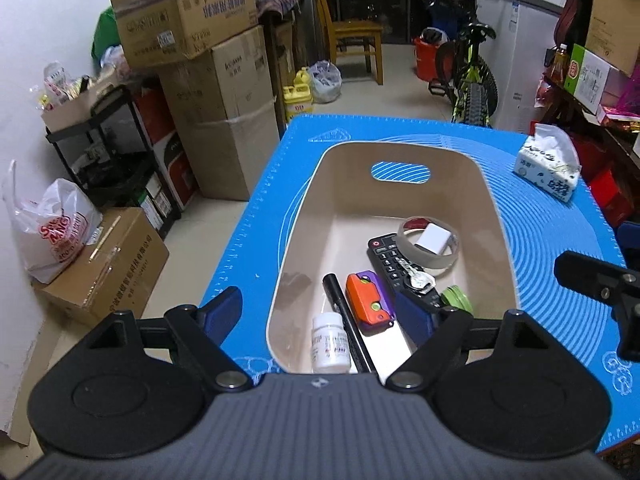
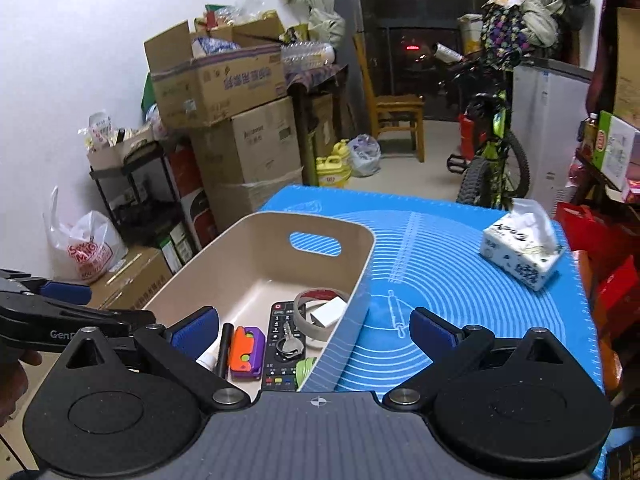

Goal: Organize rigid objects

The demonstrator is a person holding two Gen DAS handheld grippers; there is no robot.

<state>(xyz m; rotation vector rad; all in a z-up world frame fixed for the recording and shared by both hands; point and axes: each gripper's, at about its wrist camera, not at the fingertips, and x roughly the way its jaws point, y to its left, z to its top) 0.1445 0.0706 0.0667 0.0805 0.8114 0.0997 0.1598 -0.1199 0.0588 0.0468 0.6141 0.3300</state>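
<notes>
While both grippers (image 1: 320,316) (image 2: 314,330) gape empty, the remote (image 1: 400,270) lies lengthwise in the bin (image 1: 304,216).

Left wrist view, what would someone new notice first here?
The beige bin on the bright blue mat, with small things piled at its near end: an orange and purple toy, a black remote, a tape roll around a white charger. Both grippers hover open and empty at that end.
</notes>
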